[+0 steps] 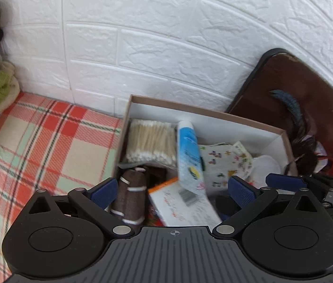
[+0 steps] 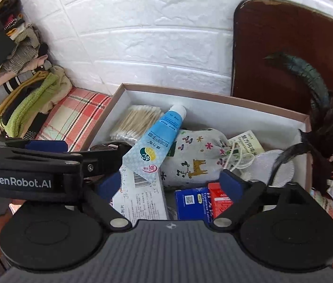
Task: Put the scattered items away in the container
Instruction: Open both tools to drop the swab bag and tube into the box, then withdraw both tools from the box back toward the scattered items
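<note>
Both tongs, left gripper (image 1: 171, 188) & right gripper (image 2: 171, 181), hang spread & empty over the box (image 2: 213, 108); probably just released, w/ the blue tube (image 2: 159, 132) lying inside it atop cotton swabs (image 2: 133, 120) & printed pouch (image 2: 197, 155).

Both grippers hang side by side with their jaws spread wide and nothing between the blue pads, the left gripper (image 1: 171, 188) tilted downward and the right gripper (image 2: 170, 185) close at its right, its fingers pointing forward and down.
</note>
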`<state>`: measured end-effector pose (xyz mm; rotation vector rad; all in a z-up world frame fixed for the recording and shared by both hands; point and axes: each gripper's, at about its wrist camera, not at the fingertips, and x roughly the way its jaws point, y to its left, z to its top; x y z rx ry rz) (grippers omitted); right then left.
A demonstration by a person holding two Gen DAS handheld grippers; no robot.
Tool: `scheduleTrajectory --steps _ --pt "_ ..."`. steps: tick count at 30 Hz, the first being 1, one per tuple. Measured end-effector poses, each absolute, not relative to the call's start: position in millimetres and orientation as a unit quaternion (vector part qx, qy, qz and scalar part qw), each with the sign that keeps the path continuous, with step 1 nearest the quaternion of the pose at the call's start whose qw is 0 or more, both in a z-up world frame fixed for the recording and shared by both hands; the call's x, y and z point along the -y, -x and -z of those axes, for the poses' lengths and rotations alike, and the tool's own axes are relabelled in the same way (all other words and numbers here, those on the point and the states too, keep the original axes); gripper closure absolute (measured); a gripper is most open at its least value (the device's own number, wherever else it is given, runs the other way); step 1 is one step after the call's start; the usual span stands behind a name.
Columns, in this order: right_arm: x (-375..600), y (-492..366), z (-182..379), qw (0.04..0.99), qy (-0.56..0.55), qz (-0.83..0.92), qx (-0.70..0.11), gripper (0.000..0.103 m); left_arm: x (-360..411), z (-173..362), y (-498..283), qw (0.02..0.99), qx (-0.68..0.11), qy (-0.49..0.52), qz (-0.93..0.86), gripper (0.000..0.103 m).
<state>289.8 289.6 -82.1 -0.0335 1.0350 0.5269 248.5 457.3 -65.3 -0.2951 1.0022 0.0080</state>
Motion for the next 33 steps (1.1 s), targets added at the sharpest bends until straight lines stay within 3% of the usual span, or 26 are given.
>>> scheduleTrajectory --steps 33 --pt "-158.1 -195.8 43.3 0.866 -0.007 -0.284 -0.413 0.0 -308.2 18.4 -167.9 0.886 -0.453 0.091 -0.027 0.0"
